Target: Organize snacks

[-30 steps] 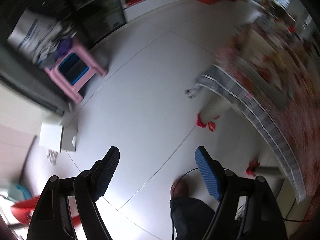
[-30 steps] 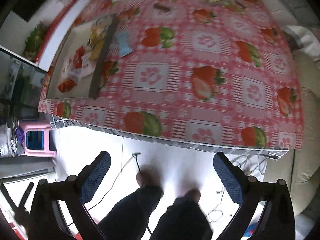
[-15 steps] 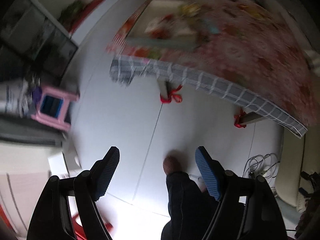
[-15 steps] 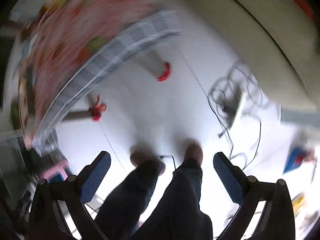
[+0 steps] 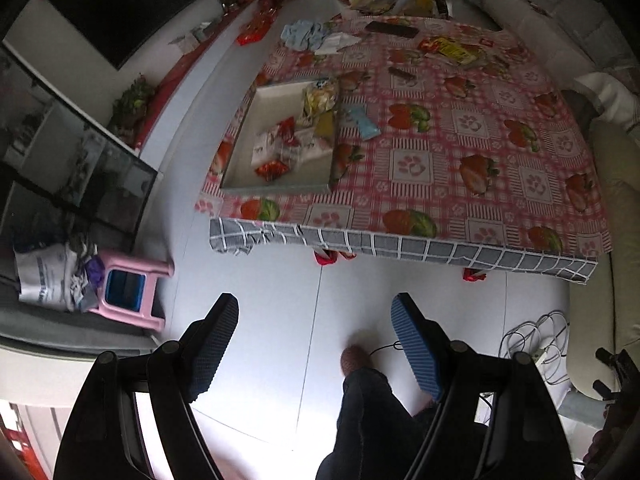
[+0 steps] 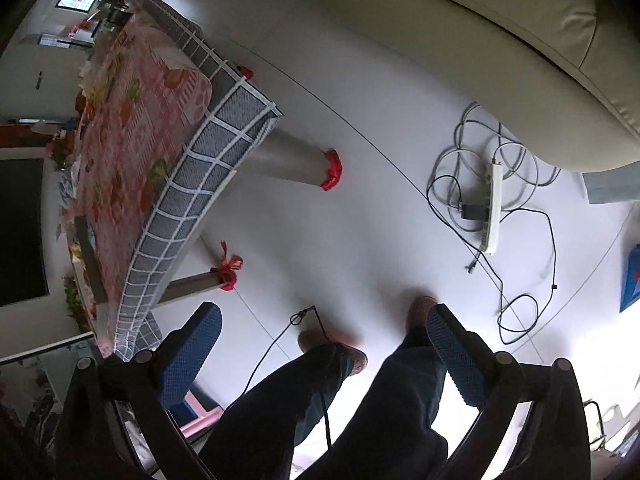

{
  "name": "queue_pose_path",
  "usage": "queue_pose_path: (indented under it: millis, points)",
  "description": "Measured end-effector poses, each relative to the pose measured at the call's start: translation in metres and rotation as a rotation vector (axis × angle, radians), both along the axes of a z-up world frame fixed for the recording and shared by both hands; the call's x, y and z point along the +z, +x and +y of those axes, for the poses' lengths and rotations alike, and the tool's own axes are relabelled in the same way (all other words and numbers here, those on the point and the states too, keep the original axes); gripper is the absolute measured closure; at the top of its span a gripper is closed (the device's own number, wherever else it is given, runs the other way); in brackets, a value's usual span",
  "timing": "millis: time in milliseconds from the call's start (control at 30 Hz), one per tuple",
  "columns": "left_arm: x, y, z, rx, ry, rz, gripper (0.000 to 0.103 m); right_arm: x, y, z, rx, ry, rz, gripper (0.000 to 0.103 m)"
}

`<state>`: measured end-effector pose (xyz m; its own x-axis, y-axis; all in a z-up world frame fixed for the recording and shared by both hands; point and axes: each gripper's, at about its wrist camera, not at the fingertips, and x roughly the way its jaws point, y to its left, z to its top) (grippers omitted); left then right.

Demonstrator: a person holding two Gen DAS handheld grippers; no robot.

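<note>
left gripper (image 5: 314,322), black frame with blue ribbed pads: fingers spread wide, nothing between them, held above the pale tiled floor (image 5: 260,280) short of the table. right gripper (image 6: 322,338), same build: fingers likewise parted and empty, tilted toward the floor over the person's dark trouser legs (image 6: 360,408). low table under a pink strawberry-print cloth (image 5: 440,160): shallow white rectangular tray (image 5: 240,160) at its near left corner, holding several small snack packets (image 5: 280,148) (red, white, yellow). light blue packet (image 5: 362,122) just beside the tray's right wall; yellow wrapper (image 5: 452,50) near the far edge. pink plastic stool (image 5: 132,290) on the floor, left. white power strip with coiled cables (image 6: 494,204) near the beige sofa (image 6: 500,40).
</note>
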<state>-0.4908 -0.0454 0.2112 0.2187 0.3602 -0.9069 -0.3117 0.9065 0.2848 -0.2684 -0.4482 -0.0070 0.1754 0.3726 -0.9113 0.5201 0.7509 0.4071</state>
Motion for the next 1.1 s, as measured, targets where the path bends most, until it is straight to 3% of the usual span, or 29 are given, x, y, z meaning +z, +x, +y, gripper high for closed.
queue_pose_path:
  millis: [167,300,467,567,633,800,967,1100]
  points:
    - [-0.006,0.024,0.017,0.001,-0.02,-0.011,0.021,0.011,0.033,0.017,0.034,-0.043,-0.027,0.0]
    - [-0.022,0.049,0.043,0.009,-0.076,-0.015,0.021,0.033,0.08,0.06,0.138,-0.121,-0.073,0.0]
    - [-0.048,0.099,0.084,-0.067,-0.13,-0.019,0.021,0.059,0.17,0.158,0.353,-0.218,-0.137,0.0]
    - [-0.062,0.133,0.108,-0.098,-0.181,0.009,0.021,0.059,0.226,0.221,0.465,-0.233,-0.116,0.0]
    - [-0.072,0.156,0.119,-0.122,-0.272,0.038,0.021,0.057,0.263,0.263,0.522,-0.237,-0.101,0.0]
    - [-0.099,0.214,0.115,-0.187,-0.341,0.086,0.021,0.052,0.33,0.335,0.654,-0.318,-0.073,0.0]
    - [-0.139,0.275,0.102,-0.126,-0.416,0.122,0.021,0.05,0.393,0.381,0.814,-0.431,-0.086,0.0]
    - [-0.169,0.311,0.097,-0.043,-0.432,0.151,0.021,0.039,0.452,0.411,0.913,-0.445,-0.099,0.0]
